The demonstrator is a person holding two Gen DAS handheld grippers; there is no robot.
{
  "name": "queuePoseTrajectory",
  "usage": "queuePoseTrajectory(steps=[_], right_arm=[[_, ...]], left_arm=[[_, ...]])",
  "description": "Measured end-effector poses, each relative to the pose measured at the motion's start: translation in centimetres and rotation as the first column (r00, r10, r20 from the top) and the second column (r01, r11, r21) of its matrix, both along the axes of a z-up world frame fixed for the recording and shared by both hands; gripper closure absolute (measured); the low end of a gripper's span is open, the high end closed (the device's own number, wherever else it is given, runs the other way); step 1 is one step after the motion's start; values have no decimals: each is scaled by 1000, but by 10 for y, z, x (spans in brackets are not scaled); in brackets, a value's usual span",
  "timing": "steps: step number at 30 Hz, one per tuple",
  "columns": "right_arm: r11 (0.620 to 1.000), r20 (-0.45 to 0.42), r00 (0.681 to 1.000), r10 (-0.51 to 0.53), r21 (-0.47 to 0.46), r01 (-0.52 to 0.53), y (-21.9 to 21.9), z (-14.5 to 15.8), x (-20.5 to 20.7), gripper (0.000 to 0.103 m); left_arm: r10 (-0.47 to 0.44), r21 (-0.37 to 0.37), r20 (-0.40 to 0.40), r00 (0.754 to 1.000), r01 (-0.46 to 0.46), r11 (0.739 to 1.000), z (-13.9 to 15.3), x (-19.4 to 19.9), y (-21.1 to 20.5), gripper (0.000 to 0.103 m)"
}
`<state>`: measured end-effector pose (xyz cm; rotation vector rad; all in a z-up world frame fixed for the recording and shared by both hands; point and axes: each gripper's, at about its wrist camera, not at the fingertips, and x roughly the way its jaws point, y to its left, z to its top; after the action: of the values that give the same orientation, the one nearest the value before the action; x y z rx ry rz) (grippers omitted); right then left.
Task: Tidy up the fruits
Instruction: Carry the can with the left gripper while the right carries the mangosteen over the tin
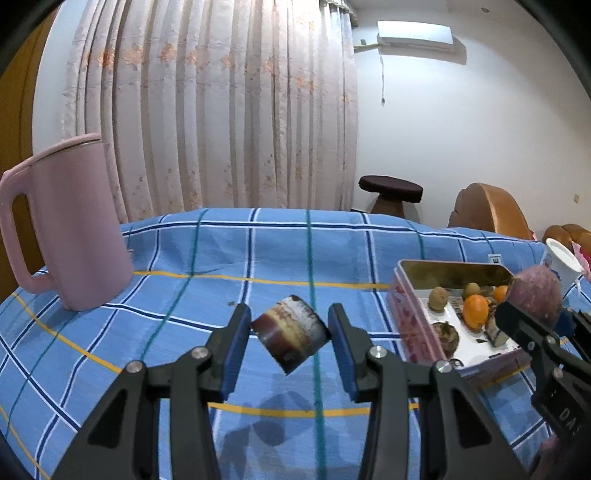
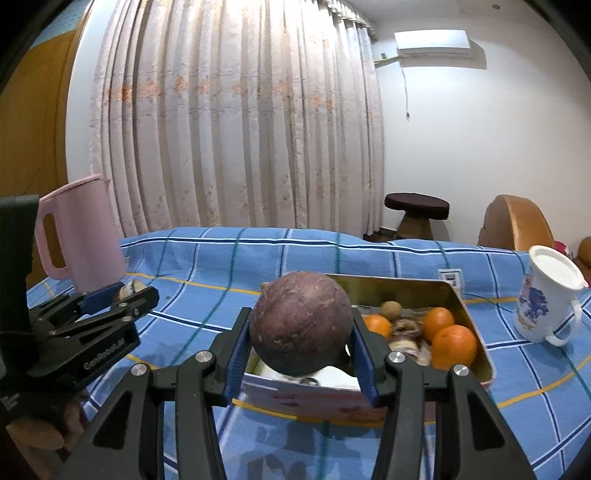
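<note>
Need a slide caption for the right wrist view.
Right gripper holds a purple fruit above the tin of oranges on the blue checked cloth.

A: Left wrist cam sits behind the left gripper (image 1: 290, 341), looking forward and slightly down across the blue checked tablecloth (image 1: 184, 258) toward the curtain (image 1: 207, 110). Close range; fingers fill the bottom of frame.

B: Right wrist cam, same facing, behind the right gripper (image 2: 301, 343), close over the near wall of the tin box (image 2: 476, 332).

A: Overlap?

B: Large. Both see the curtain, pink kettle (image 1: 70, 225), tin, white cup (image 2: 543, 299), stool (image 2: 415, 206), wall AC unit (image 1: 415, 35). Each also catches the other gripper at its frame edge: right one at left cam's right edge, left one at right cam's left edge.
</note>
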<state>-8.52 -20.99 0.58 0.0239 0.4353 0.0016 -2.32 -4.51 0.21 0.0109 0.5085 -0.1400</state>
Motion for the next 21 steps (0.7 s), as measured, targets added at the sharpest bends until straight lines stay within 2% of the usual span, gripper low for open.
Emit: queuePoseTrajectory(steps=[7,12,21], right_arm=[[999,24,998,-53,8,53,-27,5,-5,51],[995,45,994,-96,-20,97,-44,9,-9,51],[982,83,979,-185,-23,188,-83,17,-15,51]], left_arm=[[-53,-1,13,999,53,999,2,-5,-30,58],[-85,13,32,996,84,996,4,-6,-54,58],[-141,-7,53,989,141,990,13,-6,-91,58]])
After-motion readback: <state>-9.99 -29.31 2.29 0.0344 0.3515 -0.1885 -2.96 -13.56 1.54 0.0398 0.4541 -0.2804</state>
